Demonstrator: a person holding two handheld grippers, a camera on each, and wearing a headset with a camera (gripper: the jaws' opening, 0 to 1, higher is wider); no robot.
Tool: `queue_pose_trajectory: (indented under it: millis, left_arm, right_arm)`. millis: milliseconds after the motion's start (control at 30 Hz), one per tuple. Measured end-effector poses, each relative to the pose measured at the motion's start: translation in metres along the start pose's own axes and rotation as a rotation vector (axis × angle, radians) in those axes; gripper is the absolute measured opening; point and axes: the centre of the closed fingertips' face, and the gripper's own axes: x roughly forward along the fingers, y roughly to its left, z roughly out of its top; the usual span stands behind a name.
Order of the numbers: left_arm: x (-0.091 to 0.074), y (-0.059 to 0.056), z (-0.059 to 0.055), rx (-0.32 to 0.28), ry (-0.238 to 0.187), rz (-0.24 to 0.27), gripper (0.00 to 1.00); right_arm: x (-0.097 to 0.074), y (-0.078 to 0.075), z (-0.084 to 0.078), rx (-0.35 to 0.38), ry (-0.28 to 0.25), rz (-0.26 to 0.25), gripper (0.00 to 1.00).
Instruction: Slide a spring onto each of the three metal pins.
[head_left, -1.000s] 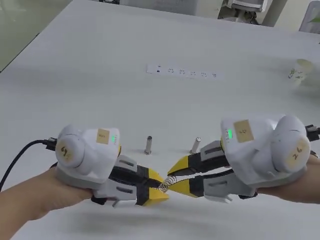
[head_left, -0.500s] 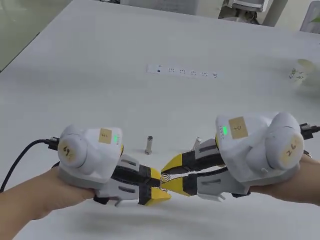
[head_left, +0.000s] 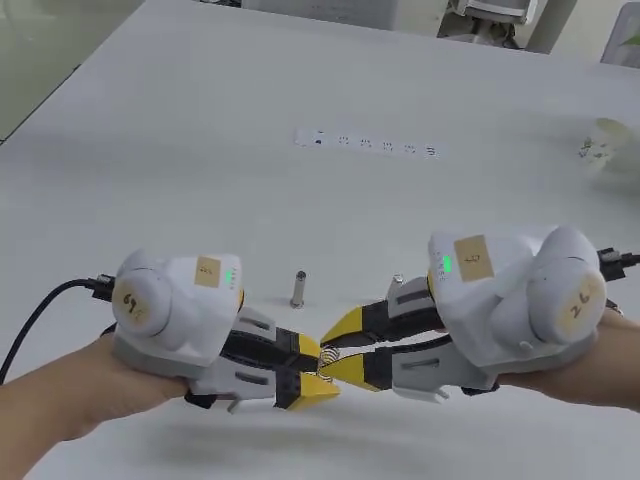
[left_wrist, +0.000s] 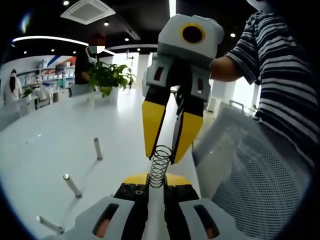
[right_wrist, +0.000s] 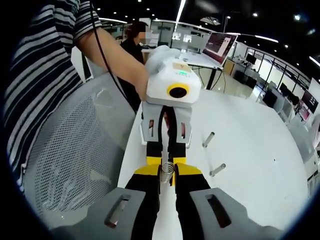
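**Silver spring bridged between two grippers, pins not yet loaded**

A small coil spring (left_wrist: 159, 166) is held in the air, tip to tip, between the left gripper (head_left: 310, 370) and the right gripper (head_left: 336, 354), low over the white table (head_left: 200, 150). The left gripper's jaws are seen drawn together on the spring's near end. The right gripper's jaws flank the other end closely, but whether they actually press on it cannot be told.

In the left gripper view, three bare pins are seen between 10 and 7 o'clock of the spring: a far pin (left_wrist: 98, 148), a middle pin (left_wrist: 73, 185) and a near pin (left_wrist: 49, 224). No spring is seen on any of them, so all three are judged to be outstanding.

The hand-over is judged to be the risk. If the left jaws are parted before a firm pinch is made by the right, the spring could be dropped or flicked away. If it is squeezed hard across its coils, it could be bent and then jam on a pin.
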Motion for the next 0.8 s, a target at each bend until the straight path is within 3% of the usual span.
queue_pose_trajectory:
  millis: [367,800]
  left_arm:
    - [0.0003,0.0032,0.001,-0.01,-0.005,0.018,0.04]
    - [-0.0032,0.0065,-0.0006,-0.028,-0.011,0.04,0.13]
  right_arm:
    - [-0.0002,-0.0013,0.0013,0.0,0.003,-0.003,0.08]
    - [0.0007,-0.0058,0.0006,0.001,0.006,-0.016,0.08]
